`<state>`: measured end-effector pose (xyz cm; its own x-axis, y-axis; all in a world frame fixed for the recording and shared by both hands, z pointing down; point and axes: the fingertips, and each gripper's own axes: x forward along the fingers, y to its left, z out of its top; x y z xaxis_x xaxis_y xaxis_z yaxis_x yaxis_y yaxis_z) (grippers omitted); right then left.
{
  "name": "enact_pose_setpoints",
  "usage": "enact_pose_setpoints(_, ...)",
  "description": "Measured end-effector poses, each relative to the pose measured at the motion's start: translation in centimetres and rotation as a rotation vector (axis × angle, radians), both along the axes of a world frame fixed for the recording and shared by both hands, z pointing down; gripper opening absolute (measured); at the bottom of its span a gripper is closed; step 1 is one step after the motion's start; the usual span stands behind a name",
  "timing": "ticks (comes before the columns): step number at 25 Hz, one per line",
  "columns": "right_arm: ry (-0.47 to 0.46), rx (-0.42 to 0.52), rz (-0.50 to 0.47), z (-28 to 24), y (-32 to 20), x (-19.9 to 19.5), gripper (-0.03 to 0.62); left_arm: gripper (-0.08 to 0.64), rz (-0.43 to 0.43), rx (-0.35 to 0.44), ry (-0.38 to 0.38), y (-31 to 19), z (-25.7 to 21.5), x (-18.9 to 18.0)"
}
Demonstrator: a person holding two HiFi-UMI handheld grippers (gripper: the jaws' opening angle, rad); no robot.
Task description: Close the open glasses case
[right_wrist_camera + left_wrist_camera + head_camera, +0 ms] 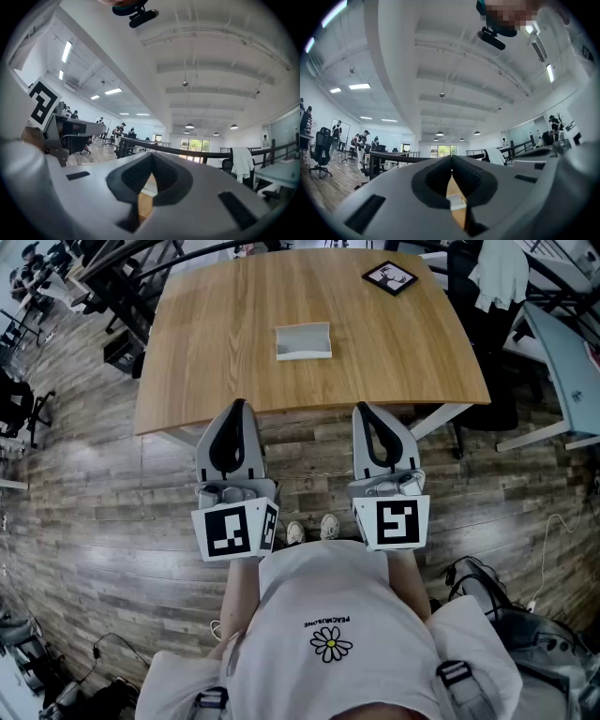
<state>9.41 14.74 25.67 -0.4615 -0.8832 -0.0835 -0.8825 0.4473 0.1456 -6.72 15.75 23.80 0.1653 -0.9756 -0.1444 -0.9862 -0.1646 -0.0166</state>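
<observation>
One open glasses case (303,341) lies in the middle of the tabletop (206,352), well apart from one black-and-white marker card (390,277) at the far right corner. Two tools hover just short of the near edge. The left hand-held gripper (238,405) and the right hand-held gripper (362,409) each have their jaws pressed together, pinching nothing.

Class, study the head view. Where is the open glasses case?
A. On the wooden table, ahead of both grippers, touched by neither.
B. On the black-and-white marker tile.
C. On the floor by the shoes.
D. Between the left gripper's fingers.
A: the glasses case lies open on the table, beyond the left gripper and the right gripper, both shut on nothing.
</observation>
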Motion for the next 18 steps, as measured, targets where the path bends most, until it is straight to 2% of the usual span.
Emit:
enact_pose_setpoints(10,0.006,-0.014,-0.047,0.6,0.3,0.9,0.006,0.017,-0.004,-0.024,0.007,-0.1,0.4,1.3)
enact_pose_setpoints(15,-0.047,-0.035,-0.102,1.0,0.4,1.8,0.008,0.017,-0.031,-0.024,0.015,-0.4,0.4,1.5)
enact_pose_setpoints(18,-0.019,-0.035,-0.112,1.9,0.5,2.5,0.008,0.017,-0.050,-0.018,0.031,-0.2,0.3,1.6)
